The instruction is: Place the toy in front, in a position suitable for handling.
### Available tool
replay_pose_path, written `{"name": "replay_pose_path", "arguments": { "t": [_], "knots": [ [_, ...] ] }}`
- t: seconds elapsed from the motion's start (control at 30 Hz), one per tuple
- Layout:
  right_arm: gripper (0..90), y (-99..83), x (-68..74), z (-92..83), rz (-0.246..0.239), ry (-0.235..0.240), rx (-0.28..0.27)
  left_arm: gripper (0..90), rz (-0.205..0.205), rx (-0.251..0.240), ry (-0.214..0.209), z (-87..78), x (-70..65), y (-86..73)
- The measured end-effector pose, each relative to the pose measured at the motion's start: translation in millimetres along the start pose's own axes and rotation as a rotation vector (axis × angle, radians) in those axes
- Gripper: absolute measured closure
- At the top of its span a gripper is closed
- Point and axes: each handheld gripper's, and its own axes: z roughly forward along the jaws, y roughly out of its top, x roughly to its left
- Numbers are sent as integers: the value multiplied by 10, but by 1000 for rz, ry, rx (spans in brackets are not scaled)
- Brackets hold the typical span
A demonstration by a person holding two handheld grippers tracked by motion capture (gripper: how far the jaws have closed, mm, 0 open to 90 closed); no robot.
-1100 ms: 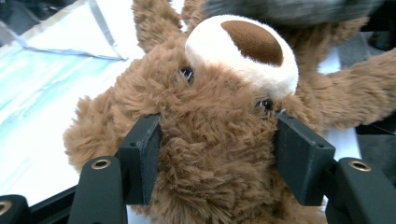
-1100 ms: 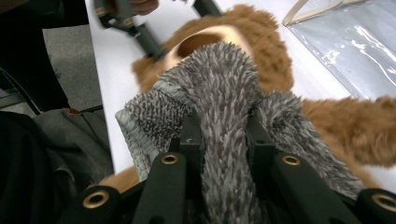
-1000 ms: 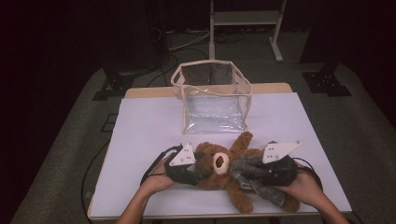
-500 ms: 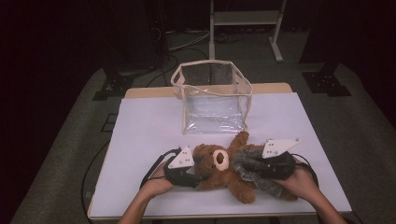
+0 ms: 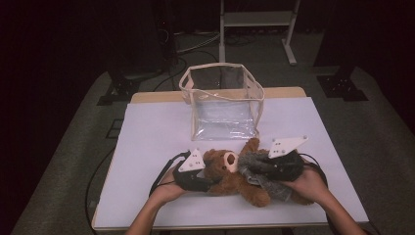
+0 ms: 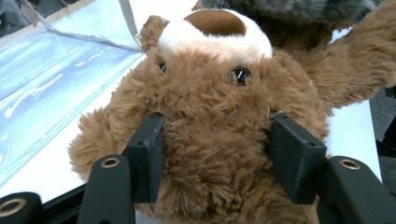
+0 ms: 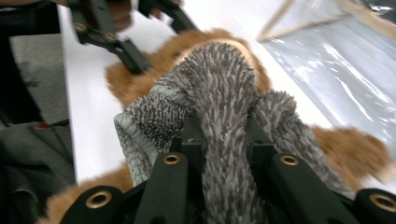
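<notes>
A brown teddy bear (image 5: 230, 174) lay on its back near the front edge of the white table (image 5: 156, 127), its head toward the person's left. The left gripper (image 6: 215, 149) had its jaws pressed into the fur on both sides of the bear's head — they had just been closing, and the plush bulged between them. The left hand (image 5: 164, 188) held that gripper low, beside the bear.

The right gripper (image 7: 224, 135) was clamped on a fold of grey fuzzy cloth (image 7: 219, 88), its jaws drawn close with the fabric bunched between them. That cloth lay draped over the bear's body, between the head and the legs. The right hand (image 5: 308, 183) sat at the bear's far side.

Behind the bear, toward the middle of the table, stood a clear plastic bag (image 5: 222, 100) with a pale trim — upright and open at the top.
</notes>
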Motion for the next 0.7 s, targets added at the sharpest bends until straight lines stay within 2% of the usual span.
{"name": "replay_pose_path", "arguments": {
  "t": [0.13, 0.23, 0.33, 0.4, 0.43, 0.5, 0.57, 0.7],
  "knots": [
    [745, 131, 66, 121, -37, 32, 11, 403, -13, -1, 14, -6, 59, -1],
    [744, 131, 82, 204, -47, 37, 17, 398, -27, -8, 19, -13, 91, -14],
    [744, 66, 74, 230, -40, 29, 28, 390, -28, -14, 20, -46, 106, -20],
    [744, 23, 58, 220, -57, 10, 43, 384, -19, -14, 24, -98, 97, -15],
    [745, 8, 46, 206, -49, 13, 43, 375, -13, -9, 24, -132, 88, -16],
    [744, 7, 23, 182, -45, 6, 44, 353, -1, 3, 28, -186, 73, -40],
    [744, 43, 7, 178, -46, -1, 46, 343, -9, 8, 28, -220, 77, -81],
    [742, 191, 27, 215, -64, 9, 34, 419, -23, 11, 10, -182, 98, -152]
  ]
}}
